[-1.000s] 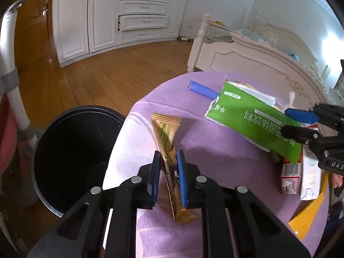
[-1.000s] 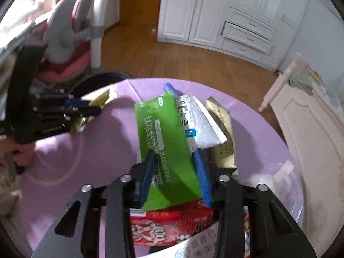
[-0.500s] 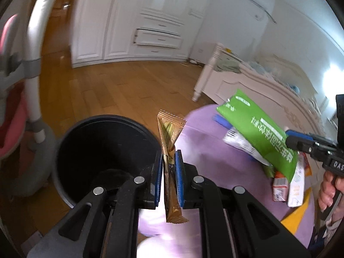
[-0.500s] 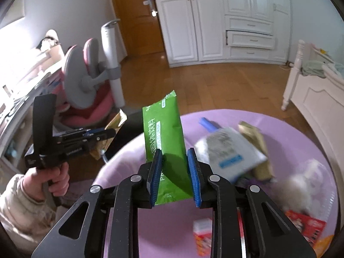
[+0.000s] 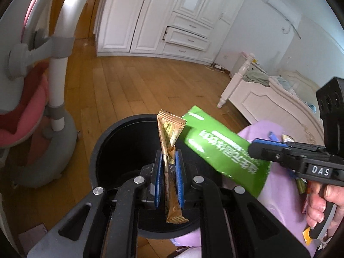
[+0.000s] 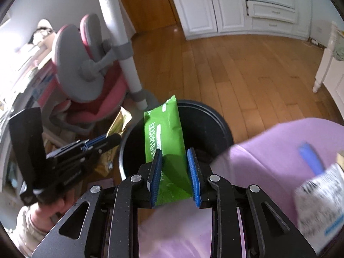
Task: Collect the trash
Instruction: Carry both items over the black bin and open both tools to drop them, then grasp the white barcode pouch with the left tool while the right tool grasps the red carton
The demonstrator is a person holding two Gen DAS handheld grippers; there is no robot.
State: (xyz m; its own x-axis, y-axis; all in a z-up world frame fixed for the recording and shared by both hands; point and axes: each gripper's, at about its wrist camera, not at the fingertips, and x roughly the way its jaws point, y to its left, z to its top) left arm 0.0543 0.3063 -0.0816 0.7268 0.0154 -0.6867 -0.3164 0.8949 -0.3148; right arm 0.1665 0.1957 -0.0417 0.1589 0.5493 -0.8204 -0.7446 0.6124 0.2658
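Gold wrapper pinched in left gripper, green pouch clamped in right gripper; we hold both over the black bin at 12 o'clock for dropping.

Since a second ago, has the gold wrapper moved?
Yes. The gold wrapper, shut in the left gripper, went from over the purple table to above the black bin.

— Where does the left wrist view look from?

— From just behind its own tongs, tilted down into the black bin at frame centre, close above it; wardrobe along the top.

— And the right wrist view?

— Same style, behind its tongs, bin at centre, purple worktop lower right.

— Shared ground?

— The bin, the wooden floor, and each view catches the other tongs.
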